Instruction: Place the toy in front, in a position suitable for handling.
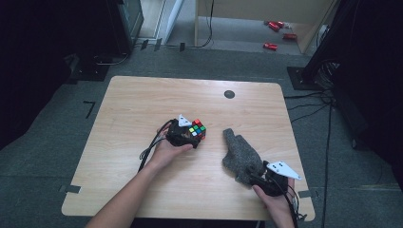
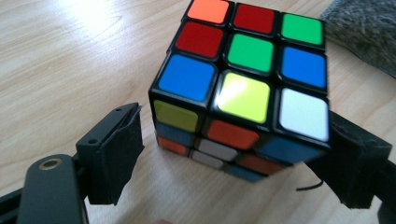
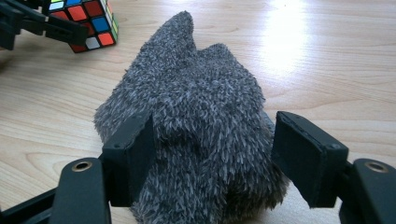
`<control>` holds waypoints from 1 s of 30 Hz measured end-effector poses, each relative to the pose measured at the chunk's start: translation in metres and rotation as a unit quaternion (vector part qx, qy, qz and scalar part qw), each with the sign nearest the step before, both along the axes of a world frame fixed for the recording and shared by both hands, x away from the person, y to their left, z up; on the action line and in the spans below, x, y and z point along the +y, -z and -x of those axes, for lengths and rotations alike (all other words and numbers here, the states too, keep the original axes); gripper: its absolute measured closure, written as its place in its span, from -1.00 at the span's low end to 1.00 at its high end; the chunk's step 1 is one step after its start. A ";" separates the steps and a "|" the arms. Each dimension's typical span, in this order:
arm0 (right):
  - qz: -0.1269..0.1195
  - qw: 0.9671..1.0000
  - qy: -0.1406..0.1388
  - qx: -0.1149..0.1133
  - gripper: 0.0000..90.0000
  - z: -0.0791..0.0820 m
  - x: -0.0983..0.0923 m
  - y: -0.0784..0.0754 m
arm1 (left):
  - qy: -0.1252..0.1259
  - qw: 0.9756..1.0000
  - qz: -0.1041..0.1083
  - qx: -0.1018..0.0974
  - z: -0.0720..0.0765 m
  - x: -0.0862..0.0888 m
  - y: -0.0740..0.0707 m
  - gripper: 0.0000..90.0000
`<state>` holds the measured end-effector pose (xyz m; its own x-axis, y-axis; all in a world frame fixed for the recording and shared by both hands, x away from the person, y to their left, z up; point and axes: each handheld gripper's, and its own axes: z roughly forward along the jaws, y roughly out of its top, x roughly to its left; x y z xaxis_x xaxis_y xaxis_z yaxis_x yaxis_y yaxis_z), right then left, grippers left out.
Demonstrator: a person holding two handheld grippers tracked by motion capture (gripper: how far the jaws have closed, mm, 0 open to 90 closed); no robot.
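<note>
A scrambled colour cube [image 1: 197, 128] [image 2: 243, 88] rests on the wooden table [image 1: 138, 99] near its middle. My left gripper [image 1: 194, 136] [image 2: 236, 122] straddles it: the right pad [image 2: 355, 163] touches the cube's side, while the left pad [image 2: 116, 154] stands a little clear, so the jaws are open. To the right lies a grey fuzzy mitten [image 1: 241, 152] [image 3: 201, 79]. My right gripper [image 1: 255, 179] [image 3: 215, 130] holds its near end, the fabric bunched between both pads. The cube [image 3: 88, 21] also shows at the top left of the right gripper view.
A small dark round disc [image 1: 229, 94] sits in the tabletop near the far edge. Cables [image 1: 147, 152] trail off the left gripper across the table. On the floor beyond are red objects [image 1: 271, 46] and dark equipment at both sides.
</note>
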<state>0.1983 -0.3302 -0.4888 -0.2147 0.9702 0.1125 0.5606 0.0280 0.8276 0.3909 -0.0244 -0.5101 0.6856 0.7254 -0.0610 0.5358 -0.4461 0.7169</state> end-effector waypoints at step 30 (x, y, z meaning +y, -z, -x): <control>0.010 1.000 -0.008 0.004 -0.34 0.000 0.003 0.004 | 0.020 0.999 -0.036 -0.029 0.003 -0.004 0.000 -0.25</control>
